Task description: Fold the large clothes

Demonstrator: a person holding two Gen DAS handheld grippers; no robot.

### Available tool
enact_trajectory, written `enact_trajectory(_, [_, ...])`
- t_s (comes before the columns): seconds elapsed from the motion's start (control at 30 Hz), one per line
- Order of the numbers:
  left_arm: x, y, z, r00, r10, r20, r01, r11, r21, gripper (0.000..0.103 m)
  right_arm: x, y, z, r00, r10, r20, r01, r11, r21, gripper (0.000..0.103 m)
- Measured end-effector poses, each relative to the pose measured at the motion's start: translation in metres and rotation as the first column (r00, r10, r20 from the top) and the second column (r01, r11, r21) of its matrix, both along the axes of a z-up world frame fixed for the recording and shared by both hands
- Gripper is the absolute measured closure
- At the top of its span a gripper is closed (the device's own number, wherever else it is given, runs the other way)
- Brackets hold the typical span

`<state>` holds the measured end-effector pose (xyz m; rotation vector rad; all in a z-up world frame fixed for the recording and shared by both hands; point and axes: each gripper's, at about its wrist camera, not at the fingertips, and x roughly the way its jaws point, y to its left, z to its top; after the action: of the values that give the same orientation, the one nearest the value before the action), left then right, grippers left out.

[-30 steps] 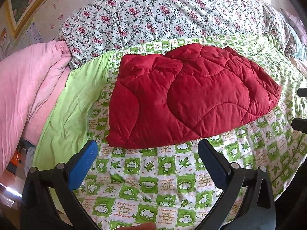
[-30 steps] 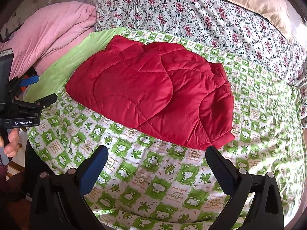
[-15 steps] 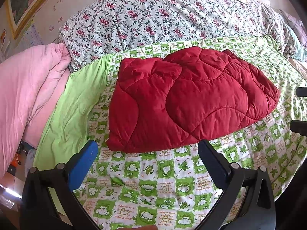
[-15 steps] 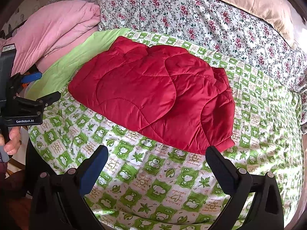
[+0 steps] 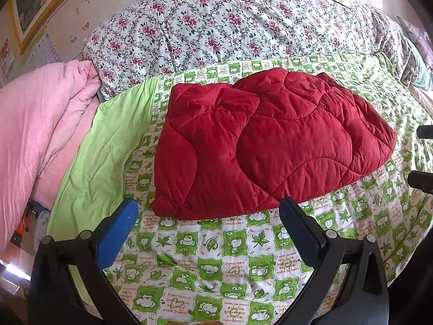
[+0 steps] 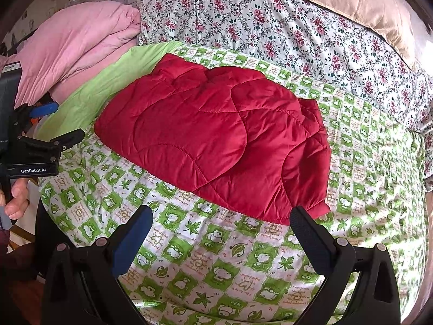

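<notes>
The red jacket (image 5: pixel 259 146) lies folded flat on the green-checked blanket (image 5: pixel 222 265), near a floral duvet (image 5: pixel 216 24) on its far side and a pink quilt (image 5: pixel 35 135) at left. The left gripper (image 5: pixel 208 211) and right gripper (image 6: pixel 222 216) hover at the jacket's near edge, jaws released and empty.

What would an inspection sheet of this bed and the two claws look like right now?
Surface: green patterned quilt spread over the bed.
Job's things: red quilted jacket lying folded flat on the quilt, untouched.
Clutter: pink blanket bundled at one side; floral duvet behind; beige pillow on top.
Grippers: left claw open, empty, short of the jacket; right claw open, empty.
Cables: nothing seen.
Surroundings: framed picture on the wall.
</notes>
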<state>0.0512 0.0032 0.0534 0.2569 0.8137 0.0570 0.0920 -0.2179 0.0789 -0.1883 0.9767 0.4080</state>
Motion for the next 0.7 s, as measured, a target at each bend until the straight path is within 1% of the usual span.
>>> enact_trajectory(0.7, [0.0094,0.0033,-0.0018,1.000,0.008,-0.008,-0.008,1.000,-0.005,0.000,0.0091,0.0005,-0.0034,1.000,-0.005,0.000,0.005,1.000,-0.003,0.001])
